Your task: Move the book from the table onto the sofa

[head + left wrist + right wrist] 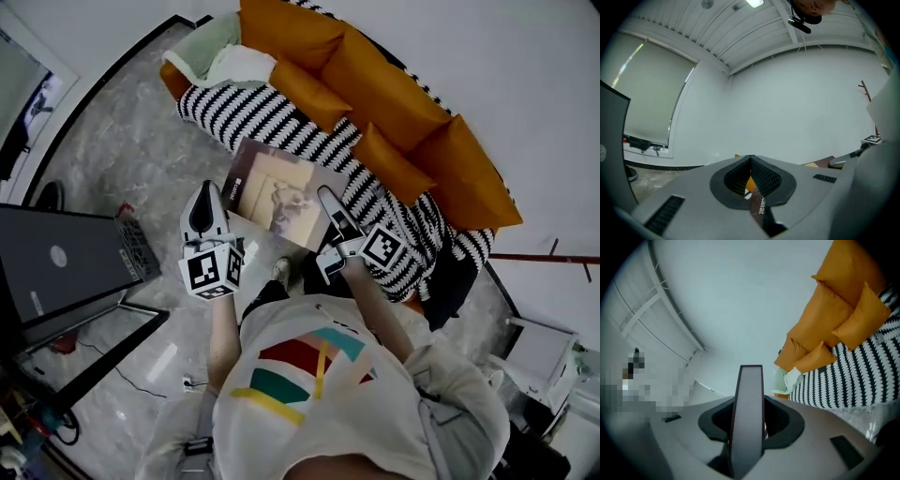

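Observation:
The book (279, 191), brown-covered with a pale picture, hangs level in the air between my two grippers, just in front of the sofa (281, 120) with its black-and-white zigzag throw and orange cushions. My left gripper (217, 202) is shut on the book's left edge. In the left gripper view a thin brown strip of the book (757, 206) is pinched in the left gripper (751, 185). My right gripper (329, 205) is shut on the book's right edge. In the right gripper view the book (748, 413) shows edge-on, clamped in the right gripper (749, 423), with the sofa (843, 380) beyond to the right.
A dark table (56, 267) stands at the left with a small crate (137, 246) beside it. A pale green and white blanket (221, 56) lies at the sofa's far end. A wooden rack (551, 256) sticks out at the right. The person's foot (279, 272) is on the marble floor.

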`<state>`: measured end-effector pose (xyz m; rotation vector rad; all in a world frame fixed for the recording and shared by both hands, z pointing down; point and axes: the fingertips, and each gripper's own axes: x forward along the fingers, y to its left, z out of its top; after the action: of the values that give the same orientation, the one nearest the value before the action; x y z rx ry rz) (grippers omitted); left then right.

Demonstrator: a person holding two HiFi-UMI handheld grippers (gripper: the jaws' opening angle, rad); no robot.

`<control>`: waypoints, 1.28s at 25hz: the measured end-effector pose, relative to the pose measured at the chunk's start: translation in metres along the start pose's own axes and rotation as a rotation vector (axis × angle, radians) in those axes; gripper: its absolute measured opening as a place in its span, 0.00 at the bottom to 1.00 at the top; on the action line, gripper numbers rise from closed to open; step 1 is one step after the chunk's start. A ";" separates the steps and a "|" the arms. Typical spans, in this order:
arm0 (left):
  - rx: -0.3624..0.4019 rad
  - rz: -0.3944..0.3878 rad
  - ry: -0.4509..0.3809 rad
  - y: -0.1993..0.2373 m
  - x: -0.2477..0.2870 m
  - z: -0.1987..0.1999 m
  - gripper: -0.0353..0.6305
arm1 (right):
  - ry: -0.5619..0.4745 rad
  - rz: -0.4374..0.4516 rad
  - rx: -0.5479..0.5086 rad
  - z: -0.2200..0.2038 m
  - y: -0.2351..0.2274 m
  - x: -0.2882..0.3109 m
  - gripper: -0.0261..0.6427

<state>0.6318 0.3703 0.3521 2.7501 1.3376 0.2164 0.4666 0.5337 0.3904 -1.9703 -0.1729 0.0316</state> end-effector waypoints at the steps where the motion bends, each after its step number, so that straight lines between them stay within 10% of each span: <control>1: -0.001 -0.011 0.006 -0.001 0.004 -0.001 0.06 | 0.011 -0.009 -0.016 0.002 -0.002 0.000 0.27; 8: 0.069 -0.104 0.100 -0.084 0.135 -0.031 0.06 | 0.064 -0.133 0.062 0.098 -0.122 0.014 0.27; 18: 0.091 -0.116 0.095 -0.142 0.235 -0.021 0.06 | 0.267 -0.161 -0.150 0.213 -0.193 0.069 0.27; 32: 0.028 -0.291 0.252 -0.160 0.331 -0.095 0.06 | 0.763 -0.250 -0.421 0.210 -0.283 0.130 0.27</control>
<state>0.6940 0.7303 0.4556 2.5712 1.7923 0.5408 0.5436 0.8526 0.5742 -2.2141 0.0867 -0.9721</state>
